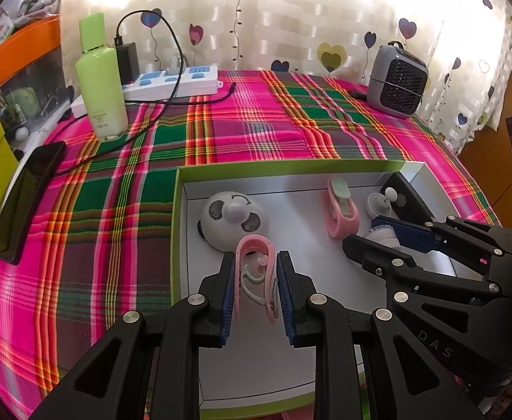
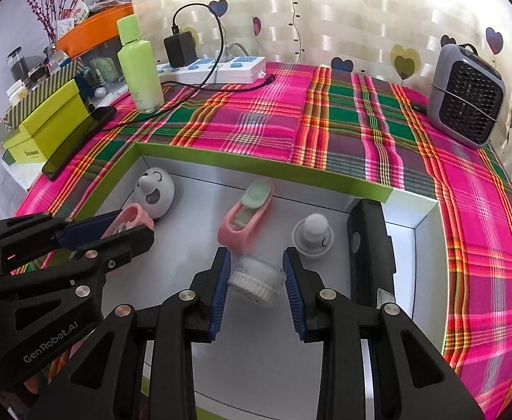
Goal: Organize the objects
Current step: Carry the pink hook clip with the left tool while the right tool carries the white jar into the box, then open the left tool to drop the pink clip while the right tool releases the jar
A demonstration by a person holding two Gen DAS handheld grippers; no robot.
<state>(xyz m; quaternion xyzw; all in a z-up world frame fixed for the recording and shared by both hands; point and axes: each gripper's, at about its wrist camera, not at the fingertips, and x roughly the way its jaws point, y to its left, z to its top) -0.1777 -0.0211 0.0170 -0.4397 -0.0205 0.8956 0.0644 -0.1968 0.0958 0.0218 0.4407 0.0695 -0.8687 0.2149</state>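
A green-rimmed white box [image 1: 186,189] [image 2: 200,155] lies on the plaid table. My left gripper [image 1: 255,276] is shut on a pink clip-shaped item [image 1: 256,252], also seen in the right wrist view [image 2: 133,217], inside the box beside a white panda-face dome [image 1: 233,222] [image 2: 156,190]. My right gripper [image 2: 256,273] [image 1: 378,236] has its pads against both sides of a clear round jar with a white ribbed lid [image 2: 254,278]. A second pink item with a mint pad [image 1: 340,206] [image 2: 247,217], a small white knob figure [image 2: 312,234] and a black device [image 2: 371,255] also lie in the box.
A green bottle [image 1: 102,80], a power strip with charger and cable [image 1: 172,80], a black phone [image 1: 28,199] and a grey fan heater [image 1: 396,80] stand on the cloth. Yellow-green boxes [image 2: 46,122] and an orange-lidded bin [image 2: 95,24] sit at the left.
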